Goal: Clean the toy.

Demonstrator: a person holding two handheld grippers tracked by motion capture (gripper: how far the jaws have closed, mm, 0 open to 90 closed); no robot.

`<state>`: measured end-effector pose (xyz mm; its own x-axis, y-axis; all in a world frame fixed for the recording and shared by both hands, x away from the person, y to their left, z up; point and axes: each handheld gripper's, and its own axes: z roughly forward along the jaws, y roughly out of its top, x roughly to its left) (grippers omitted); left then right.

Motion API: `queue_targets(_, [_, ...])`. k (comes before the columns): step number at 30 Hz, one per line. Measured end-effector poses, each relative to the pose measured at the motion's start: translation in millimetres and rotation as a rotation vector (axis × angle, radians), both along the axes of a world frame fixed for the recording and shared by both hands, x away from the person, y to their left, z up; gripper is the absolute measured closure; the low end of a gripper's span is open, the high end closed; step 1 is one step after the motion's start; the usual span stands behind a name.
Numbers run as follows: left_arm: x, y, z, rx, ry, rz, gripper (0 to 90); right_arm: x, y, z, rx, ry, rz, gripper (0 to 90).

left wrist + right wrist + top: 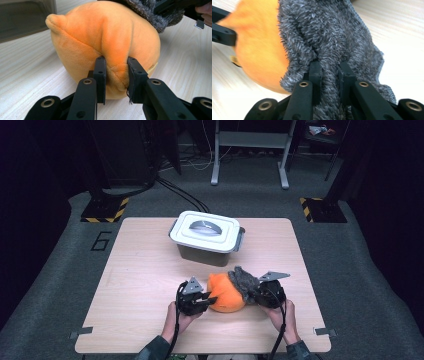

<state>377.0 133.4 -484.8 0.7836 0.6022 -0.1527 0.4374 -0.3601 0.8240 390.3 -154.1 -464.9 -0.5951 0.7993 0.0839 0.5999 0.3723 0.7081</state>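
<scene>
An orange plush toy (226, 293) lies on the wooden table (145, 270) near the front edge, with a grey fuzzy cloth (244, 281) draped over its right side. My left gripper (209, 299) is at the toy's left and is shut on a pinched fold of the orange plush (116, 72). From the right, my right gripper (256, 290) is shut on a fold of the grey cloth (329, 75), which covers part of the orange toy (257, 50). The far jaw of the left gripper (222, 30) shows at the left edge of the right gripper view.
A grey bin with a white clip-on lid (205, 232) stands at the table's back centre, just behind the toy. Bare table lies to the left and right. Beyond the table are floor cables and a metal stand's legs (250, 150).
</scene>
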Motion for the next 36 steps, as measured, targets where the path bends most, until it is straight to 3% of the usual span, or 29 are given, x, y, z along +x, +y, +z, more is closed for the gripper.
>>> queue_targets(10, [0.5,2.0,-1.3,-0.01,0.013,0.008,72.5,10.2,-6.0,-32.5,-0.045,0.069,-0.064,76.7])
queue_targets(12, [0.1,2.1,-1.4,-0.011,0.013,0.008,72.4,12.1,-4.9,-40.7,-0.05,0.08,-0.056,76.7])
queue_targets(16, [-0.6,1.8,-1.0,-0.008,0.006,0.007,72.4,11.9,-7.6,-39.3,-0.033,0.082,-0.061,76.6])
queue_targets(22, [-2.5,1.4,0.5,-0.005,0.0,0.009,72.2,0.2,-28.4,-17.7,0.032,0.059,-0.087,76.6])
queue_targets(24, [-1.1,1.6,1.5,0.005,-0.015,0.0,72.1,-5.9,-33.4,-4.6,0.052,0.033,-0.084,76.6])
queue_targets(27, [-0.4,0.6,2.9,0.001,-0.006,0.001,72.1,-12.3,-33.9,12.3,0.079,-0.005,-0.07,76.5])
queue_targets(30, [-1.1,-0.7,4.6,0.001,-0.005,0.006,71.9,-15.6,-26.3,28.5,0.091,-0.025,-0.036,76.5])
queue_targets(33, [-1.2,-2.0,5.9,0.008,-0.013,-0.003,71.8,-15.2,-7.0,40.2,0.072,-0.043,0.024,76.3])
queue_targets(36, [-0.7,-5.2,7.7,0.014,-0.021,-0.019,71.6,-10.8,12.8,44.2,0.05,-0.052,0.071,76.2])
